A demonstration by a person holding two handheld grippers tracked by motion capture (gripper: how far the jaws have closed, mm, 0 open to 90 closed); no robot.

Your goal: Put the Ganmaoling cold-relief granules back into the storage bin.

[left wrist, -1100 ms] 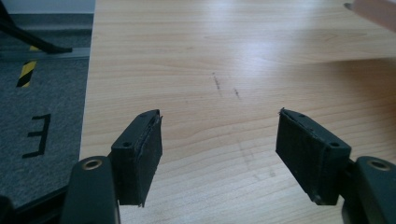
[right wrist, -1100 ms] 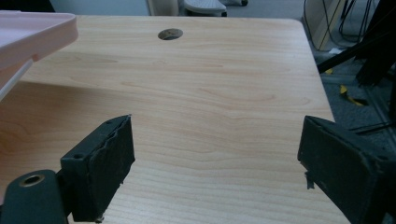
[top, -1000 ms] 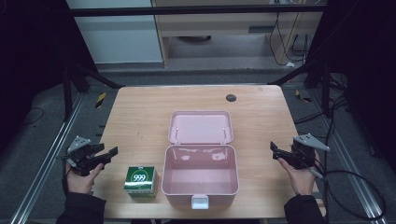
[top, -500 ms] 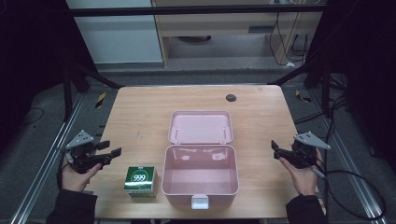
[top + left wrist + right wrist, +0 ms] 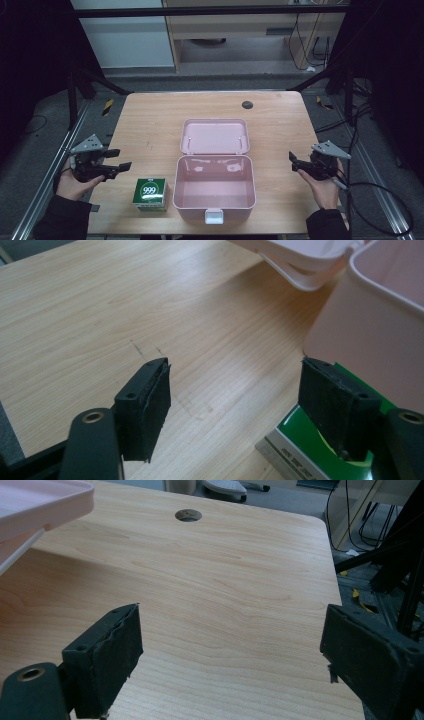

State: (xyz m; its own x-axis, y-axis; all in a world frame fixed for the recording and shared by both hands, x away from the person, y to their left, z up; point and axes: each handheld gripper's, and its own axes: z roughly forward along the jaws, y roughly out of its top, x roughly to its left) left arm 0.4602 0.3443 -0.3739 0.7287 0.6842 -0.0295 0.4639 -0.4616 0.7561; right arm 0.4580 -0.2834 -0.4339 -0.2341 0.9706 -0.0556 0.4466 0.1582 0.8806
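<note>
Here we start with the wooden table point(image 5: 150, 120), which carries everything else, its pale grain running under both grippers. On it, near the person's edge and about centred, sits the pink box point(image 5: 214, 187), open, its lid point(image 5: 215, 136) thrown back flat on the tabletop behind it; inside we see only bare pink floor. Just beside the box's left wall stands the small green carton point(image 5: 151, 194), marked 999 on its top, close to the wall though we cannot tell whether the two touch. Toward the far edge we see a small dark round hole point(image 5: 247, 104) in the table.

At the table's left edge we find the left gripper point(image 5: 121, 166), held in a hand just off the wood and pointing toward the carton. Its jaws have just been opening and stand apart with nothing between them; in the left gripper view only bare table lies in the gap, and the carton point(image 5: 320, 450) shows behind the right-hand jaw, against the box wall point(image 5: 370, 340).

At the right edge, we see the right gripper point(image 5: 295, 162), well apart from the box, its jaws spread wide over bare wood and holding nothing.
</note>
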